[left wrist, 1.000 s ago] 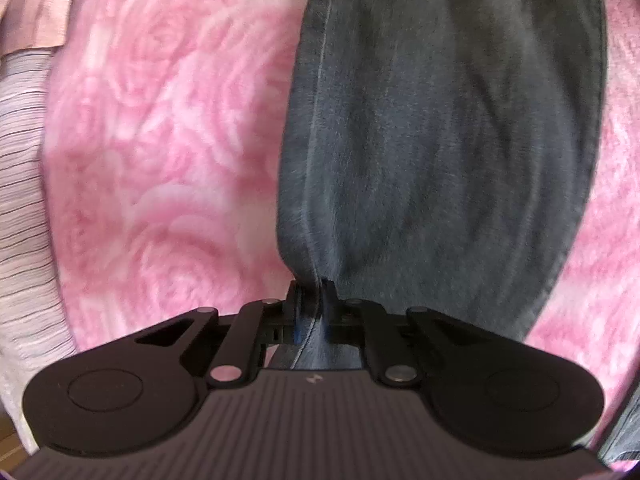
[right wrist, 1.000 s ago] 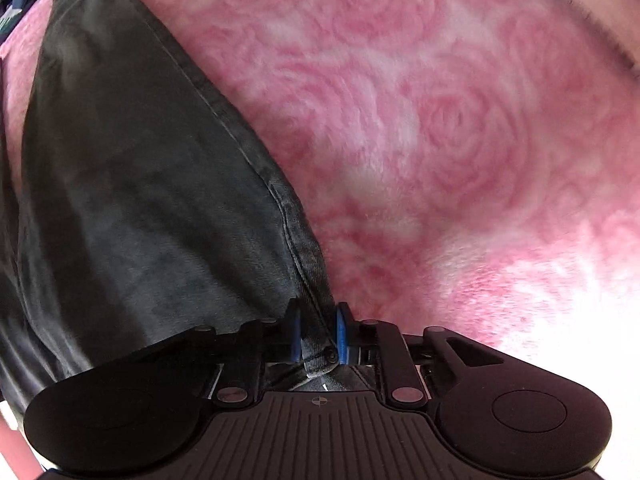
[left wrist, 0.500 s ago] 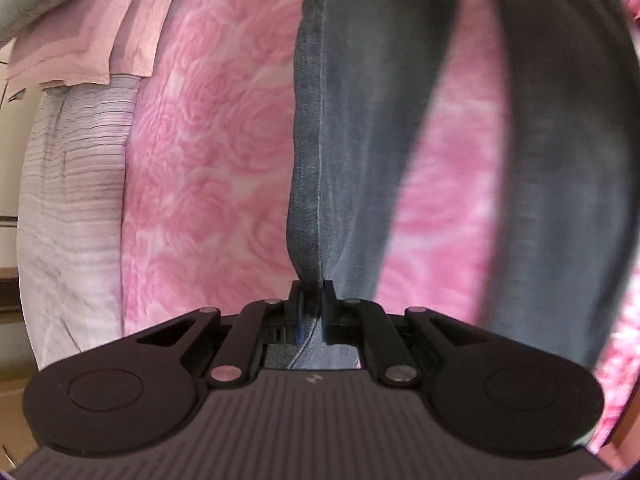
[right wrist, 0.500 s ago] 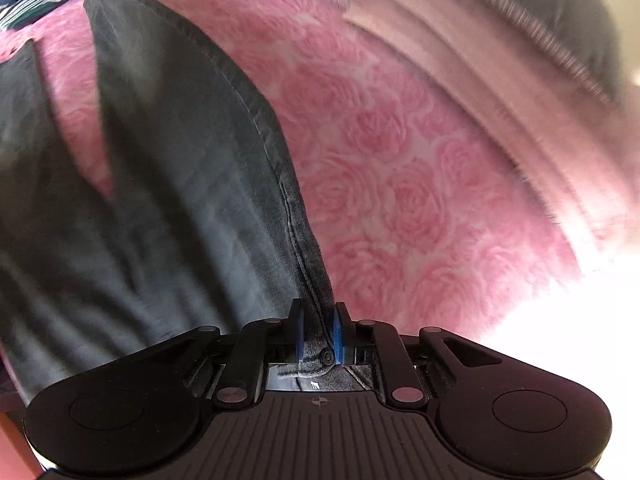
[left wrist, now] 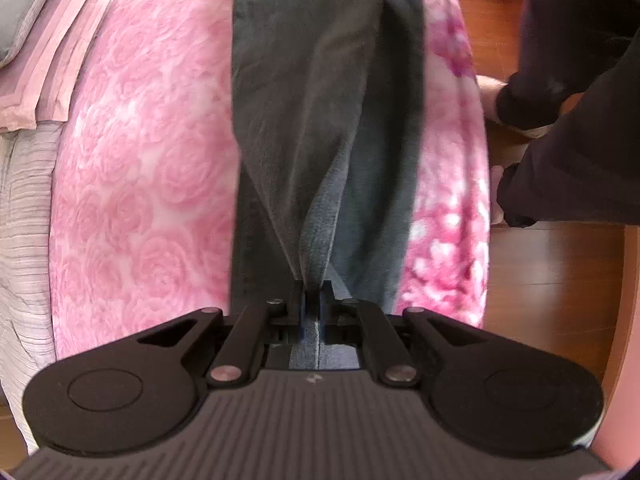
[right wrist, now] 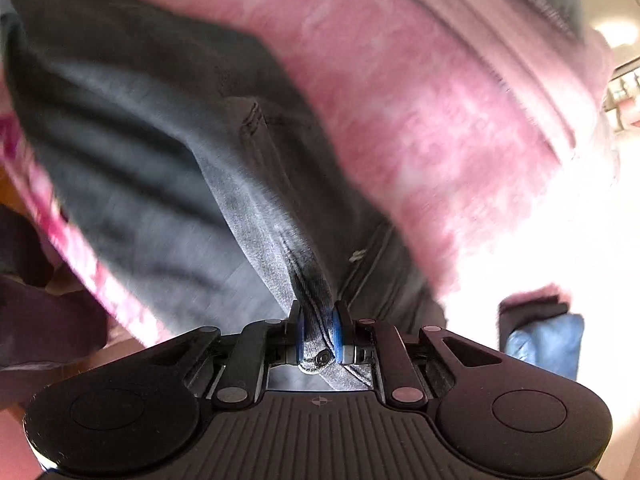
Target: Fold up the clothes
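A pair of dark grey jeans is held up over a bed, its length trailing away across the covers. In the left wrist view a seamed edge of the denim is pinched between the closed fingers of the left gripper, and the cloth falls in long folds beyond it. In the right wrist view the right gripper is clamped on a thicker bunch of denim, with a metal rivet seen just between its blue pads; this view is blurred.

Under the jeans a pink blanket with a rose pattern is spread over the bed. At its far left, striped pink bedding and a grey pillow are seen, and a pale pleated bed skirt hangs at the left edge. To the right, a wooden floor is visible, with a person's dark sleeve above it.
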The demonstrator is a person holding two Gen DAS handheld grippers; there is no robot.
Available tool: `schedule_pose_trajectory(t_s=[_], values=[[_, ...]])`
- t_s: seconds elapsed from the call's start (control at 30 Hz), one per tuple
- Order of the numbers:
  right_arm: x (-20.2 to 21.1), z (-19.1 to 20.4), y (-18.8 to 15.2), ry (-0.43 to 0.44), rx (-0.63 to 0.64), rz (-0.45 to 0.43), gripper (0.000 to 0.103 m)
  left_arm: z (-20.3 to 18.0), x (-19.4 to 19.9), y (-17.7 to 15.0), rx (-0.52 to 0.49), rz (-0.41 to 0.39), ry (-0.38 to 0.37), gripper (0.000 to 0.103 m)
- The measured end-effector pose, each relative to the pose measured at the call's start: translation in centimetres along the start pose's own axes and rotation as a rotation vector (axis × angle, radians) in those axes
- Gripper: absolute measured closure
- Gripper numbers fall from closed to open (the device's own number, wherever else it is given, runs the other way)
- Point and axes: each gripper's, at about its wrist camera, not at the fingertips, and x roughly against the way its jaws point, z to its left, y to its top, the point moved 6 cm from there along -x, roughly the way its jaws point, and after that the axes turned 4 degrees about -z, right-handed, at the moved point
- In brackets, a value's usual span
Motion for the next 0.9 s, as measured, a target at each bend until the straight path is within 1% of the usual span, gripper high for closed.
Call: schedule_pose_trajectory(t_s=[0.03, 0.1, 0.17, 0.33, 0.4, 0.43, 0.47, 0.5, 0.53, 0.57, 0.6, 0.63, 0.67, 0.7, 0.73, 0.8, 0.87, 0.9], values=[[-0.5, 0.6, -0.3, 0.008, 0.01, 0.011, 0.091, -0.4, -0.2, 0.1, -0.016, 0.007, 0.019, 0.099], [-0.9, 1.4, -0.7, 0.013, 0.031, 0.007, 0.091, -0.5, -0.6, 0.3, -0.038, 0.031, 0.067, 0.099], [-0.9, 1.5, -1.6, 0.019, 0.038, -0.006, 0.091, -0.1, -0.3, 0.2, -0.048, 0.057, 0.125, 0.099], [0.1, 1.6, -3.3, 0.03, 0.066, -0.05, 0.091, 2.0, 2.2, 0.7, -0.072, 0.126, 0.319, 0.099], [0.2, 2.2, -4.0, 0.043, 0.081, -0.058, 0.091, 1.5, 2.4, 0.7, -0.062, 0.158, 0.346, 0.099], [0.1, 2.6, -4.4, 0.051, 0.09, -0.059, 0.091, 1.0, 2.1, 0.6, -0.058, 0.176, 0.35, 0.099], [-0.2, 3.2, -4.9, 0.058, 0.1, -0.06, 0.091, 0.1, 1.2, 0.4, -0.053, 0.199, 0.337, 0.098], [-0.7, 3.9, -5.2, 0.061, 0.113, -0.056, 0.089, -0.9, 0.4, 0.2, -0.048, 0.221, 0.324, 0.093], [-1.3, 4.6, -5.6, 0.068, 0.136, -0.04, 0.084, -1.9, -0.6, -0.1, -0.038, 0.251, 0.302, 0.091], [-1.9, 5.3, -6.0, 0.076, 0.16, -0.024, 0.081, -2.8, -1.7, -0.5, -0.02, 0.293, 0.264, 0.087], [-2.4, 6.1, -6.3, 0.083, 0.183, -0.008, 0.076, -3.6, -2.5, -0.8, 0.0, 0.322, 0.24, 0.08], [-2.5, 6.7, -6.6, 0.088, 0.204, 0.004, 0.066, -4.0, -2.7, -1.0, 0.024, 0.327, 0.241, 0.077], [-2.6, 7.2, -6.8, 0.092, 0.224, 0.015, 0.058, -4.4, -2.9, -1.1, 0.047, 0.332, 0.241, 0.072], [-2.2, 7.6, -6.8, 0.096, 0.228, 0.017, 0.039, -4.8, -3.1, -1.3, 0.071, 0.337, 0.242, 0.069], [-1.8, 7.9, -6.8, 0.1, 0.23, 0.018, 0.032, -5.1, -3.1, -1.4, 0.097, 0.335, 0.242, 0.068], [-0.8, 8.7, -6.5, 0.117, 0.221, 0.019, 0.032, -5.4, -2.4, -1.5, 0.156, 0.308, 0.238, 0.067], [-0.1, 9.6, -5.5, 0.143, 0.204, 0.02, 0.032, -5.6, -1.5, -1.9, 0.206, 0.273, 0.232, 0.066], [0.4, 10.3, -4.5, 0.15, 0.193, 0.007, 0.032, -5.6, -0.9, -2.1, 0.228, 0.254, 0.225, 0.066]])
